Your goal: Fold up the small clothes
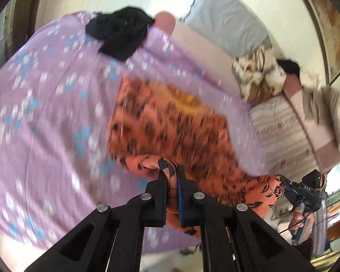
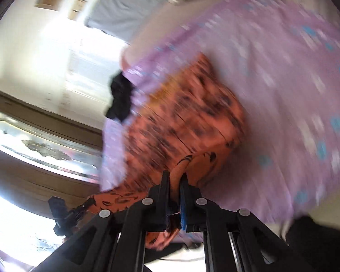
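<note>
Our left gripper (image 1: 172, 172) and right gripper (image 2: 175, 181) each pinch the orange patterned garment (image 1: 170, 122) tight, lifting its near edge off the lilac bedspread (image 1: 45, 104); no fold finished yet, black garment (image 1: 120, 31) waiting.

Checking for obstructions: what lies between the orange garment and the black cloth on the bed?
Only bare purple floral sheet separates orange garment from black cloth, per left wrist view.

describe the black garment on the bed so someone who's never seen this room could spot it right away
Start at the bed covered by the lilac floral bedsheet. Beyond the orange black-patterned garment that both grippers hold, near the sheet's far edge, lies the crumpled black garment. It is the only plain dark thing on the sheet, bunched in a heap, not spread out.
</note>
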Demonstrator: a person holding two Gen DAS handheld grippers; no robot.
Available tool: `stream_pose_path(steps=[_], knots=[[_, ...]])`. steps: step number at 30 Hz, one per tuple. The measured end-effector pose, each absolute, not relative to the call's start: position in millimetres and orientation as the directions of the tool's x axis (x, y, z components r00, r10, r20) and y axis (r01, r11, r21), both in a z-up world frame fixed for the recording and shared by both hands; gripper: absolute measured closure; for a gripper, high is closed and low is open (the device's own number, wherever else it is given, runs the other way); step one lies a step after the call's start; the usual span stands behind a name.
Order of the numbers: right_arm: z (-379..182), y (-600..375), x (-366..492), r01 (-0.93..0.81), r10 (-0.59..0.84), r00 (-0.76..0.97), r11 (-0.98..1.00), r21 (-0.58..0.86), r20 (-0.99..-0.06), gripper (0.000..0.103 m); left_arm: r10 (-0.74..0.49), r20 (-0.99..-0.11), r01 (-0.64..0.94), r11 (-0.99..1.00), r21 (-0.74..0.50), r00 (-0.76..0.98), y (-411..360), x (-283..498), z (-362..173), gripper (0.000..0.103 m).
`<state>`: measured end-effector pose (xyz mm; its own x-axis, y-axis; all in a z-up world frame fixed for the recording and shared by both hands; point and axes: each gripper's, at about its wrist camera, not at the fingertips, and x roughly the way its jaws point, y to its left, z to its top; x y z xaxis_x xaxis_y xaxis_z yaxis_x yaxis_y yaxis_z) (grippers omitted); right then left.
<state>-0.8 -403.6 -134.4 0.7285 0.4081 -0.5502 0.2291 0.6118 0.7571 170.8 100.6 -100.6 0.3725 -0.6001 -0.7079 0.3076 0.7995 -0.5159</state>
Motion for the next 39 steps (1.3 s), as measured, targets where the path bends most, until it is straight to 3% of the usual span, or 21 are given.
stream_pose_path(steps=[4,8,11,16,18,20,21,22,23,24,25,28,29,34,36,39], knots=[[-95.0,-421.4,69.5,0.207,0.339,0.787,0.641,0.739,-0.515,0.095,-0.579,-0.704,0.266,0.815,-0.515,0.411,95.0,249.5,-78.1,0.095],[-95.6,-446.5,166.6,0.263,0.253,0.805,0.659,0.705,-0.537,0.095,-0.527,-0.738,0.201,0.848,-0.491,0.421,73.2,339.1,-100.5,0.095],[-130.5,-468.6,221.1,0.338,0.195,0.803,0.629,0.7,-0.563,0.095,-0.456,-0.781,0.121,0.884,-0.451,0.427,50.1,402.1,-151.5,0.094],[-246.5,-500.2,291.1,0.488,0.164,0.746,0.524,0.698,-0.645,0.091,-0.381,-0.857,0.025,0.917,-0.397,0.346,26.4,456.5,-261.3,0.09],[-282.7,-510.0,286.8,0.527,0.144,0.755,0.447,0.723,-0.639,0.09,-0.426,-0.808,0.029,0.89,-0.455,0.407,32.9,454.7,-264.9,0.09],[-293.2,-517.1,278.5,0.493,0.139,0.794,0.423,0.76,-0.592,0.083,-0.491,-0.766,0.036,0.85,-0.526,0.415,43.5,455.0,-260.7,0.088],[-290.3,-521.6,270.8,0.485,0.121,0.806,0.426,0.764,-0.579,0.071,-0.514,-0.748,0.038,0.833,-0.551,0.419,49.4,455.1,-257.3,0.088],[-284.4,-525.1,264.8,0.491,0.097,0.81,0.429,0.759,-0.578,0.043,-0.543,-0.721,0.036,0.809,-0.587,0.43,57.3,454.6,-252.0,0.088],[-277.5,-528.6,257.3,0.487,0.07,0.823,0.426,0.763,-0.564,0.031,-0.571,-0.691,0.033,0.781,-0.624,0.443,64.8,451.9,-245.6,0.087],[-265.1,-533.4,244.8,0.465,0.026,0.853,0.415,0.782,-0.521,0.025,-0.586,-0.672,0.031,0.763,-0.645,0.452,69.2,447.6,-238.9,0.082],[-255.4,-535.5,238.6,0.444,0.016,0.87,0.412,0.796,-0.493,0.025,-0.592,-0.658,0.032,0.755,-0.655,0.465,72.2,439.7,-230.6,0.077],[-214.6,-521.1,233.8,0.394,0.052,0.873,0.51,0.765,-0.484,0.025,-0.493,-0.66,0.022,0.81,-0.586,0.566,77.0,404.6,-203.0,0.03],[-200.6,-508.4,235.0,0.37,0.079,0.866,0.564,0.738,-0.494,0.025,-0.465,-0.655,0.032,0.828,-0.559,0.596,77.2,390.0,-194.1,0.026],[-174.3,-386.3,270.1,0.203,0.215,0.715,0.847,0.492,-0.665,0.038,-0.361,-0.76,-0.025,0.896,-0.444,0.541,64.9,317.9,-195.0,0.024],[-187.2,-332.1,284.4,0.136,0.227,0.656,0.903,0.409,-0.72,0.043,-0.318,-0.831,-0.055,0.922,-0.383,0.456,55.7,303.8,-212.4,0.024],[-219.4,-250.5,327.3,0.037,0.243,0.549,0.949,0.314,-0.8,0.057,-0.292,-0.869,-0.052,0.939,-0.339,0.4,49.4,292.9,-239.4,0.024]])
